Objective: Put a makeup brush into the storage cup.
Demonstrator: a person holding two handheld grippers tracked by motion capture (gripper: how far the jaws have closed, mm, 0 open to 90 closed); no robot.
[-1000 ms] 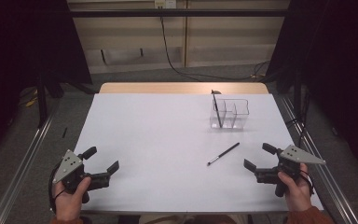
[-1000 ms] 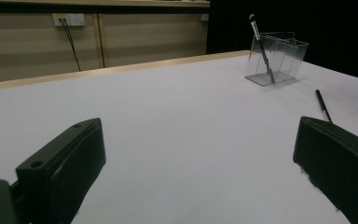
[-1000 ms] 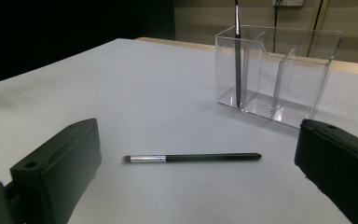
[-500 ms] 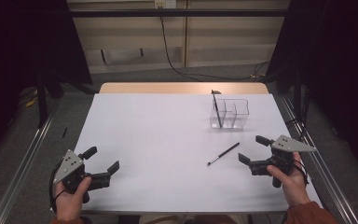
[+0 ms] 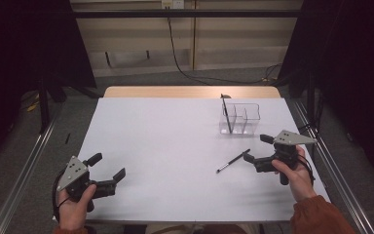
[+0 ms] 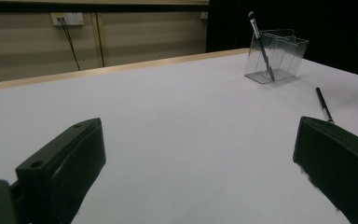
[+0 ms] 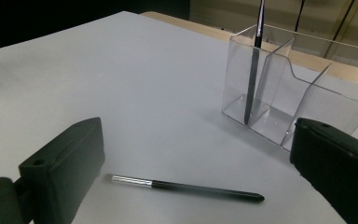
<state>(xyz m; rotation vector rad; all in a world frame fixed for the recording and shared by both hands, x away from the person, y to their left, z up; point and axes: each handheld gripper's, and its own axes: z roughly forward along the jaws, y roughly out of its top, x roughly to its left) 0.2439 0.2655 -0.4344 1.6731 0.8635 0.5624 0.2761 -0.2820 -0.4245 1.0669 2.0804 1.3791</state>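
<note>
Now right gripper (image 5: 254,152), jaws wide, approaches the loose brush (image 5: 233,161) at its 9 o'clock, probably to grasp it next; left gripper (image 5: 108,168) idles, wide.

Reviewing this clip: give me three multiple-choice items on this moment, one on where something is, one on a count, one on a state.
1. Where does the loose brush lie?
A. Flat on the table, between the right gripper's open jaws
B. Inside the organizer
C. Under the left gripper

2. How many brushes stand in the clear organizer?
A. None
B. One
C. Three

3. What is the state of the left gripper?
A. Shut on a brush
B. Open, holding nothing
C. Shut, empty

Answers:
1 A: the right gripper view shows it flat on the white table, framed by the right gripper.
2 B: a single upright brush leans in the end compartment.
3 B: its jaws stand wide apart over bare table.
</note>
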